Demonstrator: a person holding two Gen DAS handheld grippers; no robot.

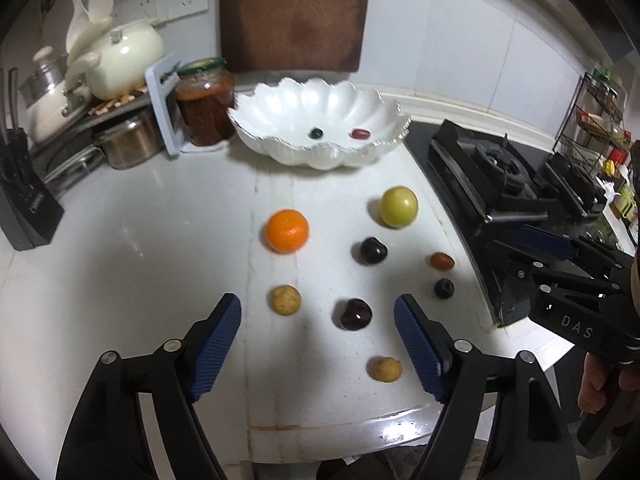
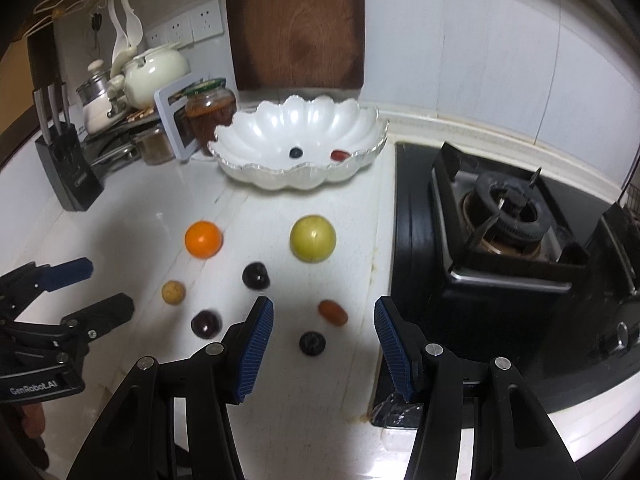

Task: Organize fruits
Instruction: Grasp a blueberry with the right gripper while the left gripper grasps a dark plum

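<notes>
A white scalloped bowl (image 1: 320,104) (image 2: 304,128) at the back of the counter holds a blueberry (image 1: 316,133) and a red cherry tomato (image 1: 360,133). Loose on the counter lie an orange (image 1: 287,231), a green apple (image 1: 399,206), two dark cherries (image 1: 373,250) (image 1: 355,314), two tan longans (image 1: 285,299) (image 1: 387,369), a cherry tomato (image 2: 333,312) and a blueberry (image 2: 312,343). My left gripper (image 1: 318,316) is open above the near cherry and longan. My right gripper (image 2: 324,320) is open above the cherry tomato and blueberry.
A gas stove (image 2: 504,232) lies to the right. A sauce jar (image 1: 206,102), kettle (image 1: 124,56), pots and knife block (image 1: 22,200) stand at the left. A wooden board (image 1: 296,12) leans on the back wall.
</notes>
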